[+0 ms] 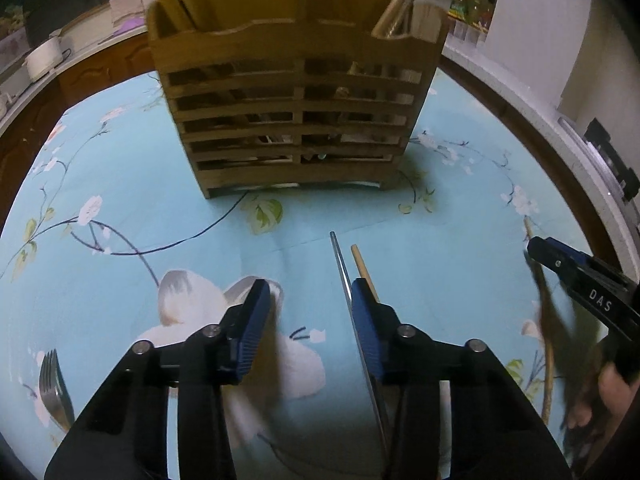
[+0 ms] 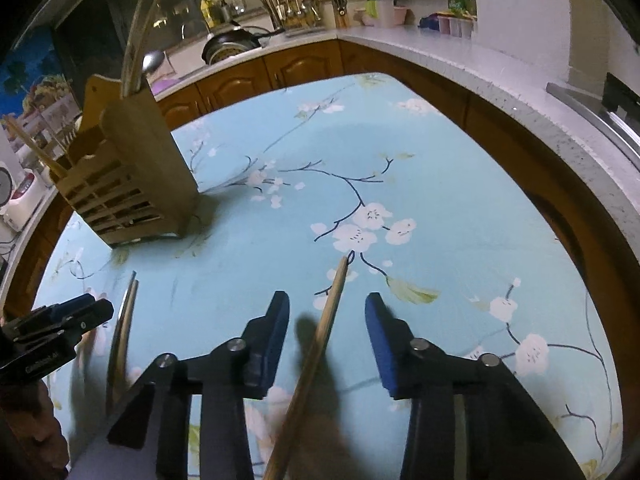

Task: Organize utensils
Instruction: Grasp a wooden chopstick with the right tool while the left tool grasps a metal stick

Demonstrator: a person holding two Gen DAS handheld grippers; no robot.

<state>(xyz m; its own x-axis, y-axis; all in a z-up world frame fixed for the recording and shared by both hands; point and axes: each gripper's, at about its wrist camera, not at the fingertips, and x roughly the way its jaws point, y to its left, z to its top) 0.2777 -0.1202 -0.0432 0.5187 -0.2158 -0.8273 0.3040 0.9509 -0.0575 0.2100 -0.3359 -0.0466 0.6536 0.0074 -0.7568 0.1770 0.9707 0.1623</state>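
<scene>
A slatted wooden utensil holder stands upright on the blue floral tablecloth, with several utensils in it; it also shows at the left of the right wrist view. My left gripper is open above the cloth, a metal utensil handle and a wooden chopstick lying by its right finger. A fork lies at lower left. My right gripper is open, with a wooden chopstick lying between its fingers on the cloth. It also shows at the right edge of the left wrist view.
A white countertop over brown cabinets curves around the table's far and right sides, carrying pots, jars and a utensil rack. A rice cooker sits at far left. The left gripper appears at the lower left of the right wrist view.
</scene>
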